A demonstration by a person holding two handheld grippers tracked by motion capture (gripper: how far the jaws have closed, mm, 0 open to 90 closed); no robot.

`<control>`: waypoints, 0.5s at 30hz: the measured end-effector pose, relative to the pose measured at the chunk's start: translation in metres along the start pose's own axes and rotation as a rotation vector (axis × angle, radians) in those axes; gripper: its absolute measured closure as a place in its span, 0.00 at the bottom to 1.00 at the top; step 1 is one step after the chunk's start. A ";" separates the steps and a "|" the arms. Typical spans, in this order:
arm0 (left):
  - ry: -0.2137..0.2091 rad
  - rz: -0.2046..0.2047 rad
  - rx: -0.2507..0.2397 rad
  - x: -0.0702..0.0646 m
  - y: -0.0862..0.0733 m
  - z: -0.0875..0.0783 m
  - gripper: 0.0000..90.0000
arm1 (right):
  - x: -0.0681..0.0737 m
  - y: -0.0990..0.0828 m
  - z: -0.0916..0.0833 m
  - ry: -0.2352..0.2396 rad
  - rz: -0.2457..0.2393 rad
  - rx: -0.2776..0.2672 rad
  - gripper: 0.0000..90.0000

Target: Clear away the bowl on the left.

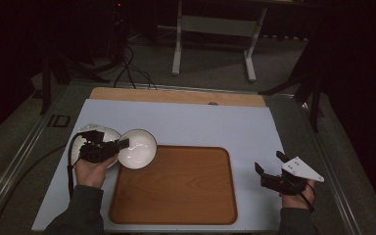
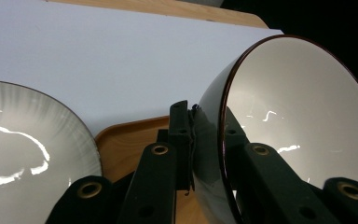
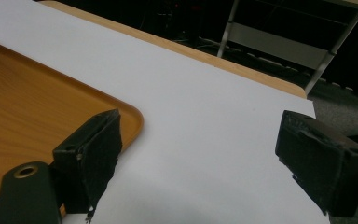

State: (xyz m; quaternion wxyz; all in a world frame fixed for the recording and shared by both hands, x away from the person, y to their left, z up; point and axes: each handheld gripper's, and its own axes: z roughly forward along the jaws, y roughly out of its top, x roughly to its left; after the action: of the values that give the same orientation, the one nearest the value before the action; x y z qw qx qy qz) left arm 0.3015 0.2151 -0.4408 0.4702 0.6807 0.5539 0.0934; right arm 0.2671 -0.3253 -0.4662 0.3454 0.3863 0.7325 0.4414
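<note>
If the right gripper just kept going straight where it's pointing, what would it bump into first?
Probably nothing on the table. The right gripper is open and empty, pointing over bare white table toward its far edge, with the tray off to its side. Past the edge there's dark floor and a white frame, though depth is hard to judge.

Wooden tray (image 1: 176,196), second bowl (image 2: 23,154)

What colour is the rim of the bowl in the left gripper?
Dark reddish-brown rim on a white bowl; clearest in the left gripper view.
</note>
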 end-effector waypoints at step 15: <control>-0.020 0.021 0.030 -0.011 -0.003 0.011 0.91 | 0.000 0.000 0.000 0.000 -0.001 0.000 0.16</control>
State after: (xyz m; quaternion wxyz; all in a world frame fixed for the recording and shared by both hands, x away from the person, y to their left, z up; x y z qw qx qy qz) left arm 0.3025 0.1994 -0.4451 0.4645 0.6944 0.5432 0.0832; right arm 0.2672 -0.3254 -0.4662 0.3458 0.3858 0.7327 0.4413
